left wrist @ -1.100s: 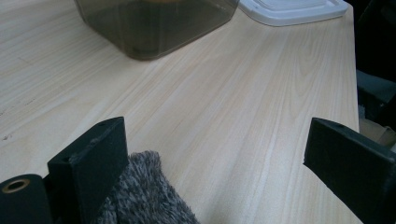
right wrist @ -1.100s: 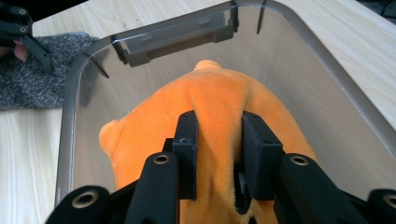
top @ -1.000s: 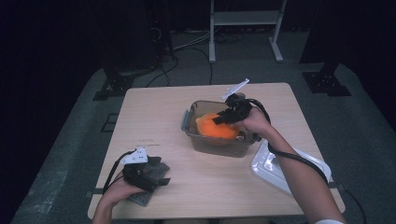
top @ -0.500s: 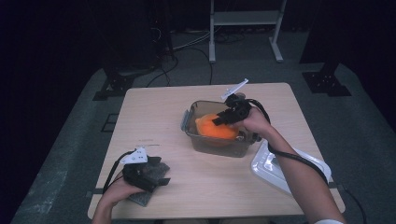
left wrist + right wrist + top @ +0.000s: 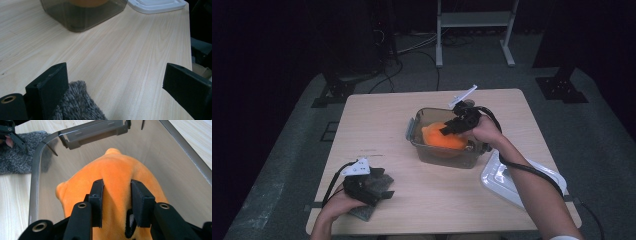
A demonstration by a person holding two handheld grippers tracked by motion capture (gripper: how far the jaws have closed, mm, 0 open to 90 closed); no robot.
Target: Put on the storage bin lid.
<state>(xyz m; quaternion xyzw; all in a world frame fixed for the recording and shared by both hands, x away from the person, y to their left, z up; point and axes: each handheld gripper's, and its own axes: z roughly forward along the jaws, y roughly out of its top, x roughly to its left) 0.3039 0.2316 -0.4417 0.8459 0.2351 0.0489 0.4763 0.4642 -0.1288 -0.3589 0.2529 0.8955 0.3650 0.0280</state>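
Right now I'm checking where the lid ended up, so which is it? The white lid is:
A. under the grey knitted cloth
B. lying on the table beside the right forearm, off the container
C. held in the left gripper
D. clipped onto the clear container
B: the white lid lies flat at the table's right edge beside the right forearm, while the clear container stands open with the orange plush toy inside.

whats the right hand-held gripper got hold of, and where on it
The right hand-held gripper pinches a fold of plush on the upper side of the orange soft toy, which sits inside the clear container. Its jaws have just been opening slightly.
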